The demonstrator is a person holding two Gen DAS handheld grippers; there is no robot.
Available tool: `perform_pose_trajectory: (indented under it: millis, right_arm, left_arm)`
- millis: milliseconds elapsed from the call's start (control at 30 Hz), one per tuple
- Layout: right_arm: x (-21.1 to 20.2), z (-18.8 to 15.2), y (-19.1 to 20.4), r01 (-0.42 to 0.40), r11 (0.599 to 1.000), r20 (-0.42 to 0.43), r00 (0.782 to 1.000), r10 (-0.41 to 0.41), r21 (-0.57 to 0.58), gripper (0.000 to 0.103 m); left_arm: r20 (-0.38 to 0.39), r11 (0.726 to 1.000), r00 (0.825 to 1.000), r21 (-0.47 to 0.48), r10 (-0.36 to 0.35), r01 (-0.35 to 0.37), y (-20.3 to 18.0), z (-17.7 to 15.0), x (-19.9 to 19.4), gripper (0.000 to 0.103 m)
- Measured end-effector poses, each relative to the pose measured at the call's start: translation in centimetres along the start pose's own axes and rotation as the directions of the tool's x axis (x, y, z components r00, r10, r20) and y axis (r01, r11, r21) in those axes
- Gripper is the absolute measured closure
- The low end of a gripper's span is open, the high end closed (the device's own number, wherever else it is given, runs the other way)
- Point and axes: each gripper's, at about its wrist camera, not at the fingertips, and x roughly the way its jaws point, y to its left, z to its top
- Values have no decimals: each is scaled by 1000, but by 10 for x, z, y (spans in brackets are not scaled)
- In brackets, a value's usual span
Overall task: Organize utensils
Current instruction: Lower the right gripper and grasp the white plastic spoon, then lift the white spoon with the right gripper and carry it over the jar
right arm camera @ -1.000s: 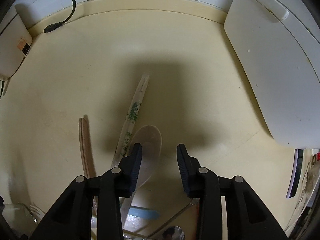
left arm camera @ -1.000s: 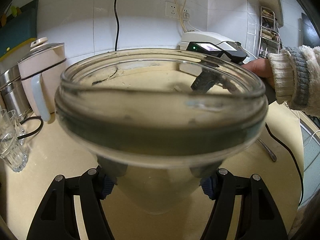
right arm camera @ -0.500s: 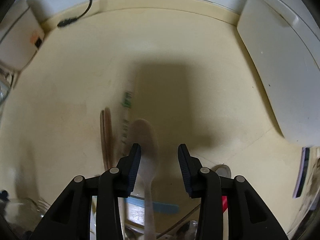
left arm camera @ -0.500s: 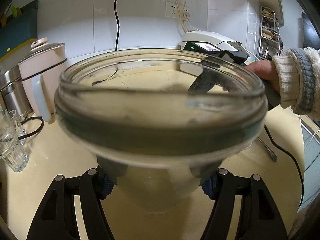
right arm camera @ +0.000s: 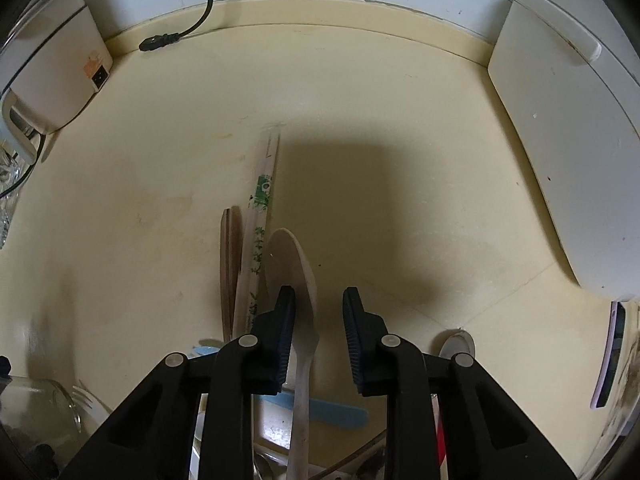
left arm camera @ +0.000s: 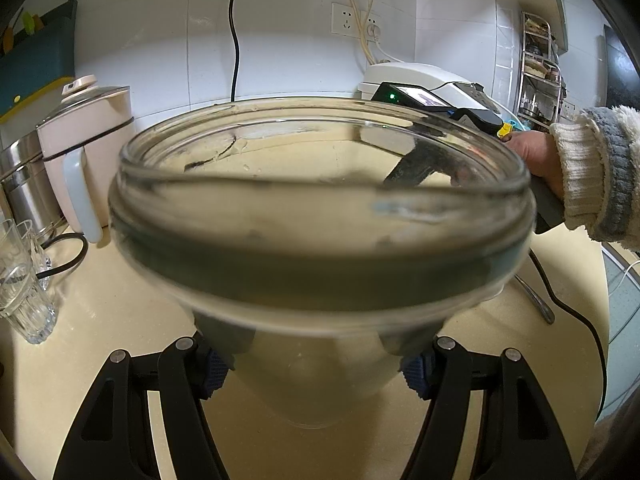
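The left tongs (left arm camera: 312,368) gripped the empty glass jar (left arm camera: 320,208). The right tongs (right arm camera: 319,312) were closing around a pale spoon (right arm camera: 294,276), not yet squeezing. Chopsticks (right arm camera: 260,216) lay just left on the table (right arm camera: 120,200), unsorted.

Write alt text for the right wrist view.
The black two-finger right gripper points down at a cream countertop, jaws closing around a pale wooden spoon not yet pinched. Paper-wrapped chopsticks and a brown wooden stick lie just left of it.
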Motion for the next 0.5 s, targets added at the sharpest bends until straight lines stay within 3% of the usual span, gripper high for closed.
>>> perform_pose_trajectory:
  millis: [500]
  right_arm:
    - [6,5,1,-31,999,-6,999,31,-20,71]
  left_arm:
    - [1,1000,1000,0,0,0,0,0,0,30]
